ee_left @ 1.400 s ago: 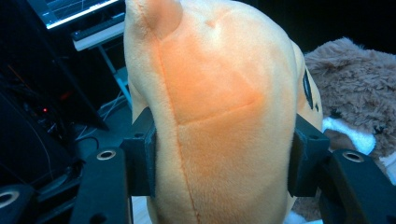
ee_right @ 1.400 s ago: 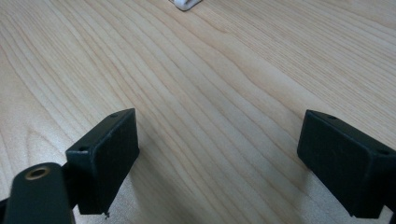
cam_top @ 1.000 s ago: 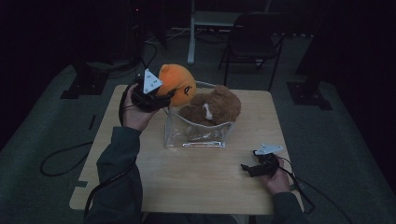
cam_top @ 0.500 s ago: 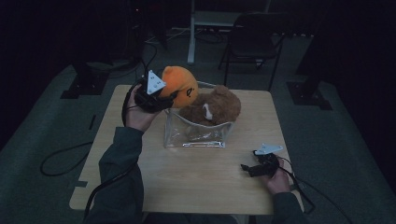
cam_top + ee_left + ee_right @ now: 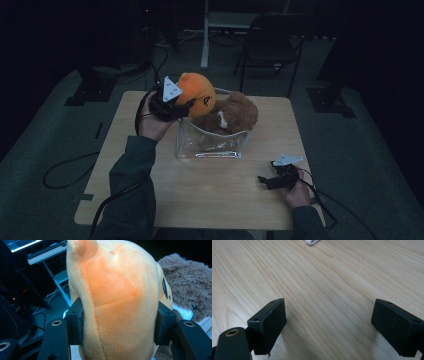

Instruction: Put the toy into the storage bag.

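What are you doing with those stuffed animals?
A person is working at a wooden table with a gripper in each hand. The left gripper is squeezing an orange plush toy by its sides, holding it above the rim of a clear plastic bag. A brown furry toy sits in that bag right beside it. The right gripper rests low over the bare tabletop with its jaws open, holding nothing.

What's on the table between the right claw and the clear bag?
Nothing: bare table between right claw and clear bag, in the high view.
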Motion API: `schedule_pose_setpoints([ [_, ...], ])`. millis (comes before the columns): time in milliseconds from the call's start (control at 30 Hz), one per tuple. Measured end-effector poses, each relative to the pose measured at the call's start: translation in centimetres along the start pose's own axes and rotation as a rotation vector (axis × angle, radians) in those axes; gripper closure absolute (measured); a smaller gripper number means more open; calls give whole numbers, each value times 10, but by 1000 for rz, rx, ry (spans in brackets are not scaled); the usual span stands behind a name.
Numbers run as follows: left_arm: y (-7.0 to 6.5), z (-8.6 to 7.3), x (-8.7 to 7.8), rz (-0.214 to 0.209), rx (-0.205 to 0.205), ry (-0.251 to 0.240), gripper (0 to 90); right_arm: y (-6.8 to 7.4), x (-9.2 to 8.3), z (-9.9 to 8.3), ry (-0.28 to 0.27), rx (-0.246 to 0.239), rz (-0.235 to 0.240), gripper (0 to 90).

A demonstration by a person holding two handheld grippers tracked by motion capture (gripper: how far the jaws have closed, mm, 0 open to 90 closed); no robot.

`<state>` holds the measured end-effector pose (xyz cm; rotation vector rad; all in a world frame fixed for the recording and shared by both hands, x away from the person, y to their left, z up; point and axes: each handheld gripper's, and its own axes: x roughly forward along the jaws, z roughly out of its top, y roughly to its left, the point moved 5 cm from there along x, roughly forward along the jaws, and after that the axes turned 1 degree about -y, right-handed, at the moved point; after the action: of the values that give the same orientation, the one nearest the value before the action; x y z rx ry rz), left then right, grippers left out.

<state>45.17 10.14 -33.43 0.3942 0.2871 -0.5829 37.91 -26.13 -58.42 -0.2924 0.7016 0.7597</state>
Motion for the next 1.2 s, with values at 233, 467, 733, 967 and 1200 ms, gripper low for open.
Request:
schedule_pose_setpoints([
  [233,-3,-3,4,-7,-1,10,411,0,0,0,0,0,0,120],
  [467,-4,-4,7,-12,1,15,410,0,0,0,0,-1,0,120],
  [733,-5,-5,9,-16,-6,16,410,0,0,0,0,-1,0,120],
  [967,-7,-6,13,-21,-7,19,410,0,0,0,0,-1,0,120],
  [1200,-11,-8,17,-30,-11,27,409,0,0,0,0,-1,0,120],
])
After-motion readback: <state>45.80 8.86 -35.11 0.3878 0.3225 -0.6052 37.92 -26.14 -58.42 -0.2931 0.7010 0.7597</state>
